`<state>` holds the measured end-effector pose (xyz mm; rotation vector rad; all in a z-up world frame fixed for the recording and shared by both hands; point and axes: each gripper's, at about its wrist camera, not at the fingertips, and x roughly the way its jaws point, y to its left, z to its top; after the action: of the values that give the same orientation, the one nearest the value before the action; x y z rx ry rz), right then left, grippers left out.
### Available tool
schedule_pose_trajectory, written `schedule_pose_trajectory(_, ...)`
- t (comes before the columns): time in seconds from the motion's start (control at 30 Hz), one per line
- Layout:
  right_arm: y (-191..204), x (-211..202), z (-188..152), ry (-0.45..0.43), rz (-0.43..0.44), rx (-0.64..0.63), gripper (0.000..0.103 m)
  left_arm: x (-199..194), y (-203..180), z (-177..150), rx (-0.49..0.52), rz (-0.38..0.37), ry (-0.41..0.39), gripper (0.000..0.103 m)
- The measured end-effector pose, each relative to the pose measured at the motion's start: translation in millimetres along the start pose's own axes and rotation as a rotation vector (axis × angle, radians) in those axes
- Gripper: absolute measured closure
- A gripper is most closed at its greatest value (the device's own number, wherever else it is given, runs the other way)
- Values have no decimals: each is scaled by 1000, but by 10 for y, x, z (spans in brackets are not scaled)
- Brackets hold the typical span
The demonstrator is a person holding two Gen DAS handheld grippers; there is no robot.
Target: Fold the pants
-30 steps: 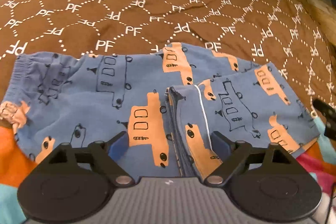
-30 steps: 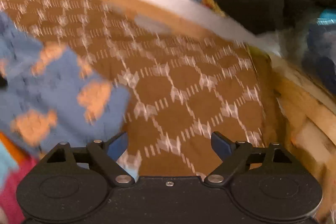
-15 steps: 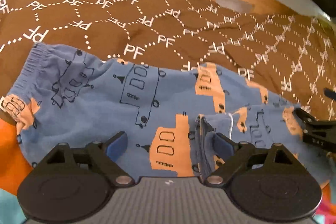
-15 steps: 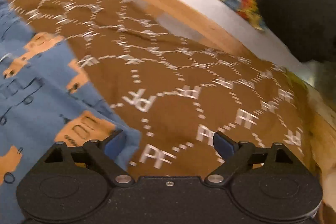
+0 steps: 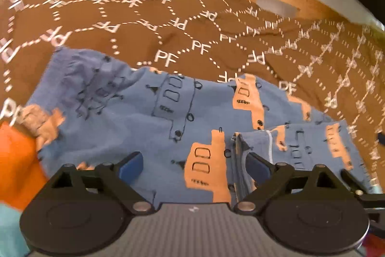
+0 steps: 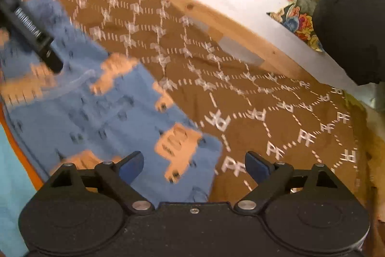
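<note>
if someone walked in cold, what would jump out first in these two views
First the blue pants printed with orange vehicles, lying across the brown cover patterned with white PF hexagons, one leg end already folded back over the middle. Then the black left claw low in its own view, jaws opening over the cloth and gripping nothing. The right claw hangs open over the pants' right-hand end.

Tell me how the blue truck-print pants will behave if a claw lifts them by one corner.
The blue truck-print pants will probably droop and unfold: the fabric is thin, wrinkled and gathered at the waistband. They look light, lying flat on the brown PF-print blanket. The folded-over leg end lies loose on top, so it would likely slide off.
</note>
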<state>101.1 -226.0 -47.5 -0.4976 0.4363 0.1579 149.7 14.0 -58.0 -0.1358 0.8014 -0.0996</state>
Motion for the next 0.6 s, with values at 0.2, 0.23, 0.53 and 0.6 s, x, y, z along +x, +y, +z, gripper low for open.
schedule_pose_trajectory(0.2, -24, 168, 321, -83, 156, -1, 9, -196, 46, -204, -7, -54, 64, 2)
schedule_pose_trajectory(0.23, -16, 212, 358, -99, 188, -10, 8, -157, 14, -265, 27, -28, 92, 2)
schedule_pose_trajectory(0.53, 108, 478, 301, -31, 233, -40, 7, -181, 67, -259, 58, 21, 134, 9)
schedule_pose_trajectory(0.6, 53, 338, 301, -53, 210, -8, 7, -352, 206, -206, 6, 3, 95, 9)
